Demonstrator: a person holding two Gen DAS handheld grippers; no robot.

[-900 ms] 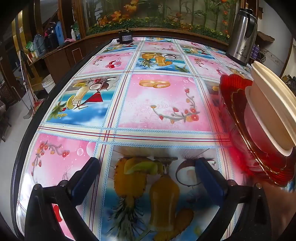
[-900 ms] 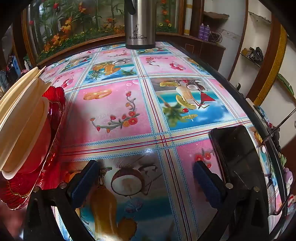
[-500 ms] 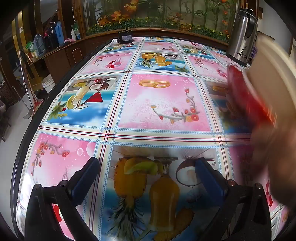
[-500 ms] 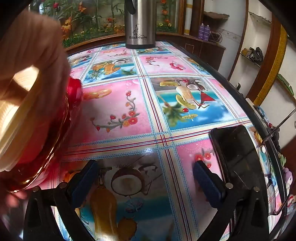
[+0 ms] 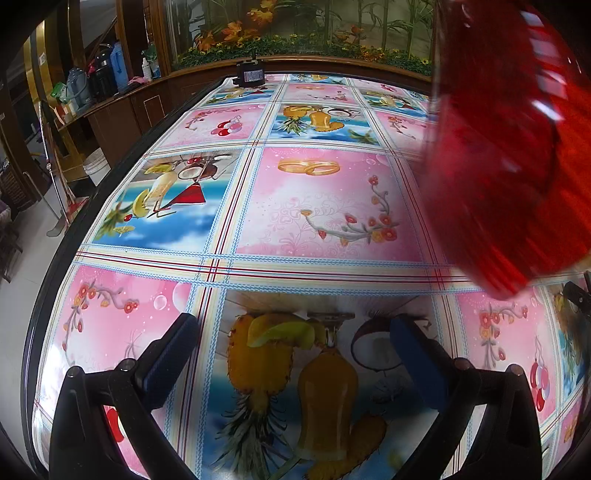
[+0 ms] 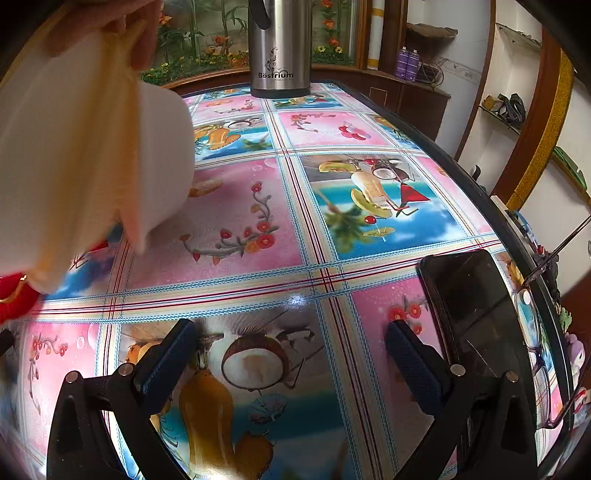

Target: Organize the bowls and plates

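A stack of dishes is lifted off the table, tilted and blurred, between my two grippers. In the left wrist view I see its red glass plate from below at the upper right. In the right wrist view I see its cream plates and white bowl at the upper left, with a bare hand gripping the top edge, and a bit of the red plate's rim. My left gripper is open and empty, low over the table. My right gripper is open and empty too.
The table has a glossy fruit-and-flower patterned cover. A steel thermos stands at the far edge. A black phone lies by the right gripper's right finger; glasses lie at the right edge. A small black device sits far back.
The dish stack stood on the table between the grippers; a bare hand has lifted and tilted it up. Neither gripper has moved.
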